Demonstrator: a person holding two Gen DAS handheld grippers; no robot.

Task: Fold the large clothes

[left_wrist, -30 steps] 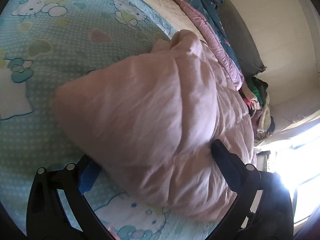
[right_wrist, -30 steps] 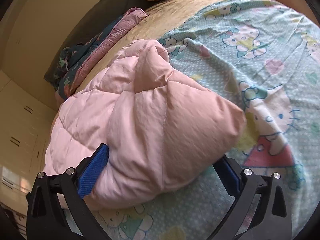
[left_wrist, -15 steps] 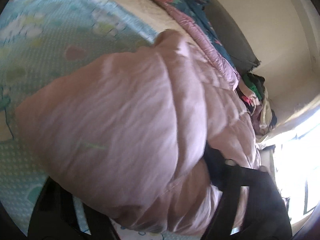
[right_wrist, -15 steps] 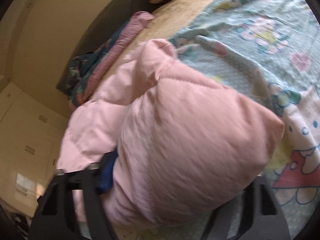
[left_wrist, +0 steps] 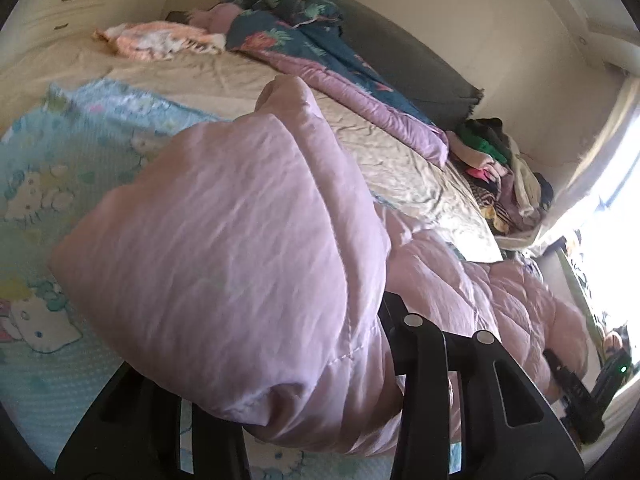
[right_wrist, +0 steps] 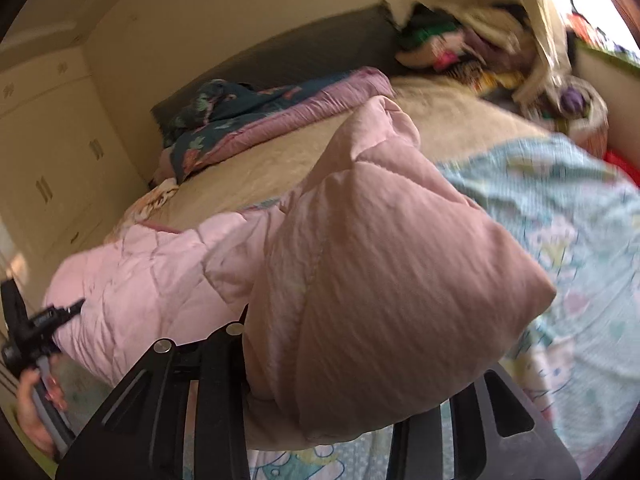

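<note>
On the bed (left_wrist: 224, 76), the pink quilt (left_wrist: 240, 248) fills most of both views, lifted in a bulging fold above the blue cartoon sheet (left_wrist: 36, 184). Quilt bulk hides the fingertips of both grippers, so pads are not visible.

Left gripper (left_wrist: 256, 380): only black finger frames show at the bottom of the left view, one each side of the quilt corner. Jaws look drawn in against the fabric, clamped on the quilt; left frame is partly cut off by the picture edge.

Right gripper (right_wrist: 320, 400): same story in the right view, black frames either side of a thick quilt corner (right_wrist: 380, 272), jaws pinched on it. The view is blurred.

The rest of the quilt trails from the fold down onto the bed, toward the bed's near edge (right_wrist: 132, 276).

In the right view, the left hand (right_wrist: 34, 400) shows at the lower left edge, gripping a handle, partly cut off. In the left view, a dark device with a green light (left_wrist: 600, 384) sits at the right edge beside the quilt, too dark to read.

Beyond the quilt: a dark floral blanket (left_wrist: 312, 44) by the grey headboard (left_wrist: 400, 56), a clothes pile (left_wrist: 500, 168) at the bed's far corner, blurred. The window beside it is blown out.
</note>
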